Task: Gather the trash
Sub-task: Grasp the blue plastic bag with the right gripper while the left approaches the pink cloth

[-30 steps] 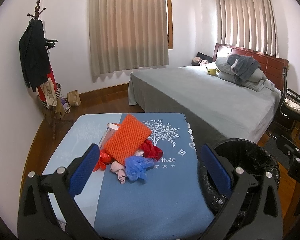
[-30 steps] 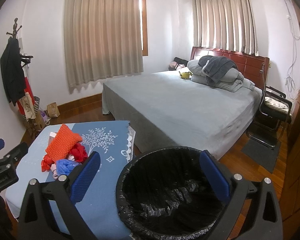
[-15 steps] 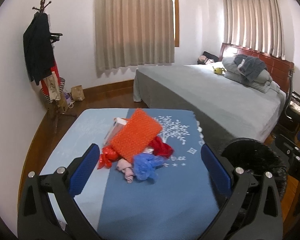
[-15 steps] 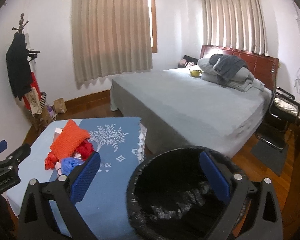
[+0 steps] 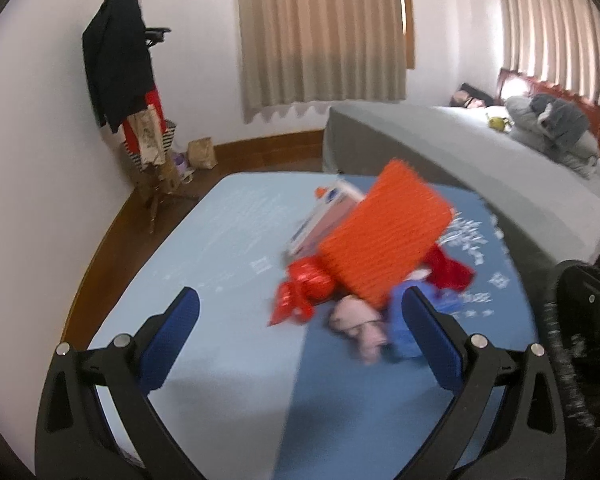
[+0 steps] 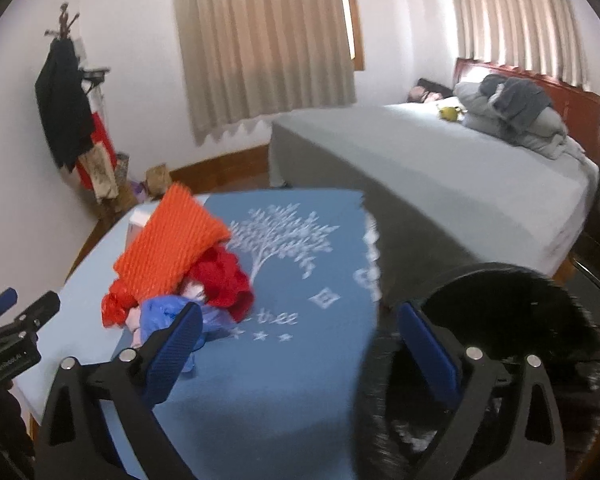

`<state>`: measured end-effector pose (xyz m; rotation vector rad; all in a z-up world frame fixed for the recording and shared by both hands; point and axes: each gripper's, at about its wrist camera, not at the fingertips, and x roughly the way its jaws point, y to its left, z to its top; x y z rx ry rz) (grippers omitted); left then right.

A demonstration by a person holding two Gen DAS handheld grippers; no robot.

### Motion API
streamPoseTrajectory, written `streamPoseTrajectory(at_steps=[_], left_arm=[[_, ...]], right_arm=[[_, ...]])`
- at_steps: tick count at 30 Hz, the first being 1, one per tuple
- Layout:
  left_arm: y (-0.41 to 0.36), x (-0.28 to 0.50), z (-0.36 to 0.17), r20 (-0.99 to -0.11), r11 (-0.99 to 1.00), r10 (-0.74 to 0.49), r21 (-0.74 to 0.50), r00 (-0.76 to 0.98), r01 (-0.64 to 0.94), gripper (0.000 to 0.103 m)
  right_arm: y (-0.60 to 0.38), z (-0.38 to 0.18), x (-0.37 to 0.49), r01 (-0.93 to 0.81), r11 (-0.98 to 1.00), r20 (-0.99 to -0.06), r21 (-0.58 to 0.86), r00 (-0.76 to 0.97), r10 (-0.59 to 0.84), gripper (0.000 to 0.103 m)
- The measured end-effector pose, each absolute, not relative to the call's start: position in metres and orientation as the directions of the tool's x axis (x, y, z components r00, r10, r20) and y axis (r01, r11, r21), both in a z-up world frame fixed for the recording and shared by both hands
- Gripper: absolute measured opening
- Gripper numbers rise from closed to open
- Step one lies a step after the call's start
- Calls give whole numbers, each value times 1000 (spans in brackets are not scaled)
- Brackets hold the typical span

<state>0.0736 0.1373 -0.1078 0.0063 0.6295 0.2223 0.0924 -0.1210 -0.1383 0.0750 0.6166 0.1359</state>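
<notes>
Left tongs (image 5: 298, 322): apart, nothing between the blue pads, held above the near part of the table (image 5: 228, 240).

Right tongs (image 6: 298, 334): apart, empty, over the table's right edge, with the right pad in front of the black-lined trash bin (image 6: 512, 308).

Trash pile (image 5: 364, 264) sits on the blue cloth toward the table's far right part, away from the near edge. Contents: orange foam net sheet (image 5: 384, 236) on top, tilted, leaning on a white box (image 5: 324, 216); crumpled red wrapper (image 5: 300, 296) at the pile's near left; pink wad (image 5: 358, 324) at the near side; blue plastic bag (image 5: 400, 320) just behind the left tongs' right pad; red cloth (image 5: 448, 272) on the right.

Left wrist view: the pile lies ahead of the left tongs, toward their right pad. Frame blurred.

Right wrist view: the pile lies ahead-left of the right tongs; their left pad overlaps the blue plastic bag. Contact cannot be told.

Bin stands off the table's right edge, beside the bed (image 6: 460, 168).
</notes>
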Motion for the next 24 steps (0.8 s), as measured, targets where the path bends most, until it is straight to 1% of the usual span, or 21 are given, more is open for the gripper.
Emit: streamPoseTrajectory(at_steps=[6,11,18,19,20,21,23,24], left_arm=[[162,87,-135,-618,968,237,85,750,-235,98],[181,92,-147,-630,962,253,86,734,-258,98],[197,98,-156,-646,955,267,82,715,-284,98],[199,98,-156,-647,955,268,80,714,-286,98],[201,99,-157,-648,954,267,75,713,-289,98],[202,100,-157,-650,954,267,73,712,-291,98],[203,100,-158,-653,954,266,74,709,-290,98],[203,100,-158,-656,955,264,74,708,-288,98]], right_arm=[[-79,-166,116,-191,978,-597,87,776,205,93],[-44,-183,135,-261,962,-628,81,736,252,93],[-9,-204,149,-326,944,-669,58,688,279,93],[-5,-208,150,-333,941,-676,56,681,282,90],[-3,-210,151,-340,939,-681,60,673,287,83],[-1,-213,152,-354,932,-691,78,655,306,79],[-1,-216,152,-380,918,-703,114,622,345,58],[-2,-218,152,-394,910,-709,132,604,364,56]])
